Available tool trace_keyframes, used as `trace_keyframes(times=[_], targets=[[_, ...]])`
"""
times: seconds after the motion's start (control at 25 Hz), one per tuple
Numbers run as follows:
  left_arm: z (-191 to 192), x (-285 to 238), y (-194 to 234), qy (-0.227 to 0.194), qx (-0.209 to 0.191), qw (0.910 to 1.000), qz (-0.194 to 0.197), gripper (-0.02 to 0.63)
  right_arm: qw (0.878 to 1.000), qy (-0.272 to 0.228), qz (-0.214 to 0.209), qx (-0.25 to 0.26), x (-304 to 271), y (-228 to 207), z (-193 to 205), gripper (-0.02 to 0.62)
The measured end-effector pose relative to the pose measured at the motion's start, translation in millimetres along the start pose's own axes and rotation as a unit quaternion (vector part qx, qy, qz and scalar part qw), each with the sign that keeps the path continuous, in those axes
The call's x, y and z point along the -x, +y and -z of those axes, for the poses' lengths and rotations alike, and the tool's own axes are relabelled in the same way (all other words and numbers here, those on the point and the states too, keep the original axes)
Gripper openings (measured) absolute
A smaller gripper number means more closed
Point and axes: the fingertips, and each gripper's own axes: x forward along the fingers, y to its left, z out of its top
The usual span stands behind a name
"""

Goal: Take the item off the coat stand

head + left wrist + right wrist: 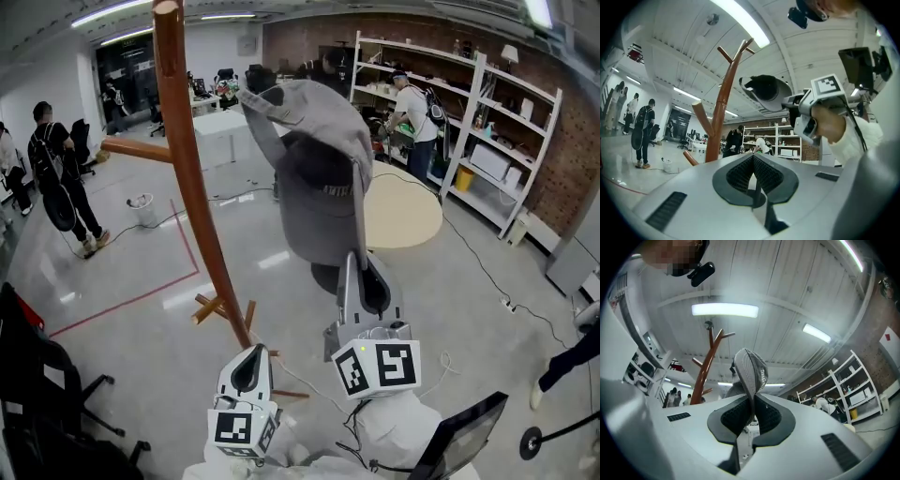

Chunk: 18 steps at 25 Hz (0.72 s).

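A grey cap (319,178) hangs in the air to the right of the brown wooden coat stand (192,178), clear of its pegs. My right gripper (361,272) is shut on the cap's brim from below. In the right gripper view the cap (751,372) rises edge-on from between the dark pads, with the coat stand (704,369) behind it to the left. My left gripper (250,367) is low beside the stand's base, shut, nothing in it. The left gripper view shows the stand (719,122), the cap (766,91) and the right gripper's marker cube (829,86).
A person (56,173) stands at far left near a white bucket (141,208). White shelving (487,141) lines the brick wall at the right, with another person (412,117) in front of it. A round beige mat (403,211) lies on the floor. Black chairs (37,403) are at bottom left.
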Motion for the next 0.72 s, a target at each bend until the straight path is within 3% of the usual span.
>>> trace_keyframes(times=[0.2,0.48,0.72], targets=[[-10,4,-13,-0.011,-0.014,0.9998,0.0,0.0,0.998,0.055,0.006,0.039,45,14,46,0.023],[-10,14,-19,-0.012,-0.015,0.9997,-0.013,0.0,0.989,0.146,0.018,-0.002,104,24,105,0.023],[-10,13,-12,-0.018,-0.015,0.9994,-0.024,0.0,0.986,0.166,0.014,-0.012,109,24,119,0.023]])
